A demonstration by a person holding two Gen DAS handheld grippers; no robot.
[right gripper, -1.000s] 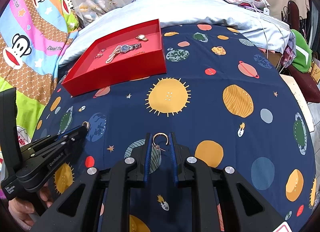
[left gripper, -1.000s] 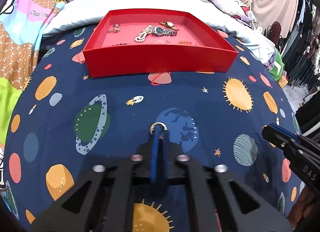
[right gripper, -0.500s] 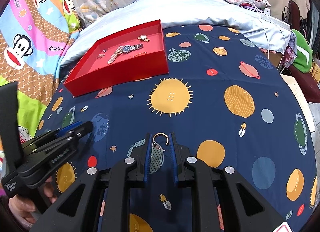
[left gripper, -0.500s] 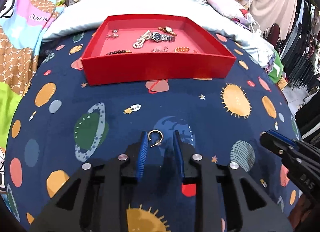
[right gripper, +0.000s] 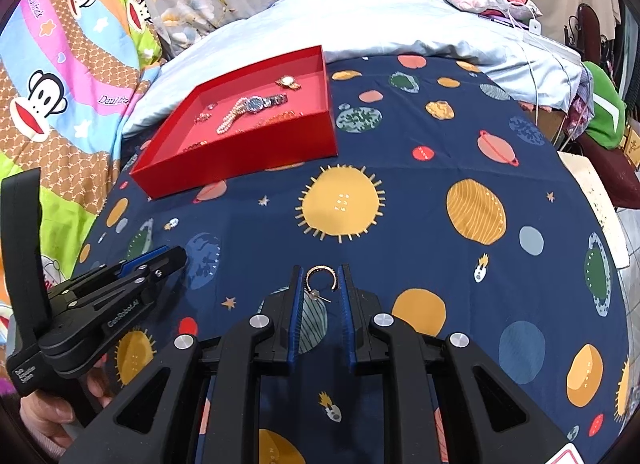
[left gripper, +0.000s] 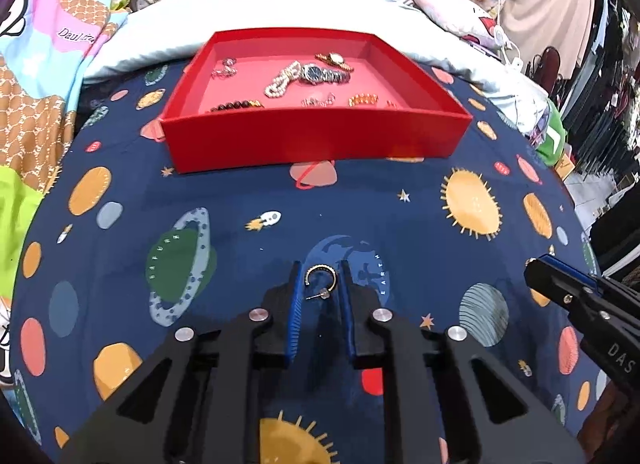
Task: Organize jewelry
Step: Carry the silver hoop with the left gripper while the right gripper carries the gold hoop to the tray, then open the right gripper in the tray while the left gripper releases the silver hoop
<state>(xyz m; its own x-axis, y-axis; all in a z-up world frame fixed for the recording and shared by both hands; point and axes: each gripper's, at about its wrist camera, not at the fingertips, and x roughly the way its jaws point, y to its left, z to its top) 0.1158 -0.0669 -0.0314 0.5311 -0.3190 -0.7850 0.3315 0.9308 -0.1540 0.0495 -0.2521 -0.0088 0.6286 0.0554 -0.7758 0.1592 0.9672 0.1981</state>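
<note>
Two hoop earrings framed by spread tongs
A silver earring (left gripper: pixel 318 281) is seen between the left tongs (left gripper: pixel 320 278); a gold earring (right gripper: pixel 319 281) is seen between the right tongs (right gripper: pixel 319 280).

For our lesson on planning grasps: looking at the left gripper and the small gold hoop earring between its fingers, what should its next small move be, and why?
Probably close the left gripper gently on the small gold hoop earring: it sits between the parted blue fingers, apparently ungripped, and the red cardboard tray holding other jewelry lies ahead.
</note>
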